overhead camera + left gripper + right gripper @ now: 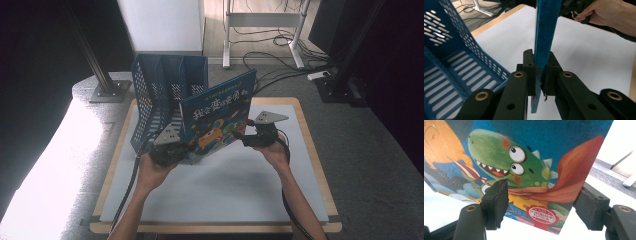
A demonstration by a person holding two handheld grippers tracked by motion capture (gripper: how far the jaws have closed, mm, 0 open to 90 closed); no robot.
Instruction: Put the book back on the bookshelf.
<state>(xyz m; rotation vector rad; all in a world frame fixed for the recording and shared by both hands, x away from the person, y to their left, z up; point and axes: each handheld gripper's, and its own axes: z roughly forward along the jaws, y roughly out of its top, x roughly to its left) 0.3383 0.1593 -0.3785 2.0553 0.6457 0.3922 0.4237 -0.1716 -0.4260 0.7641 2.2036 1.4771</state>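
A picture book (217, 112) with a blue cover and a green dinosaur stands upright and tilted on the white mat, next to a blue slotted file rack (155, 95). My left gripper (186, 151) is shut on the book's lower near edge; in the left gripper view both pads clamp the thin blue book (546, 30) at the left gripper (540, 72). My right gripper (240, 136) is at the book's right side, open. In the right gripper view the right gripper (544, 202) has its jaws spread wide in front of the book cover (536, 157), one jaw past its edge.
The rack (454, 62) has several upright compartments and sits at the mat's back left. The white mat (240, 185) lies on a wooden board (215, 228). A person's right hand (609, 12) holds the right gripper. Cables and desk legs lie on the floor beyond.
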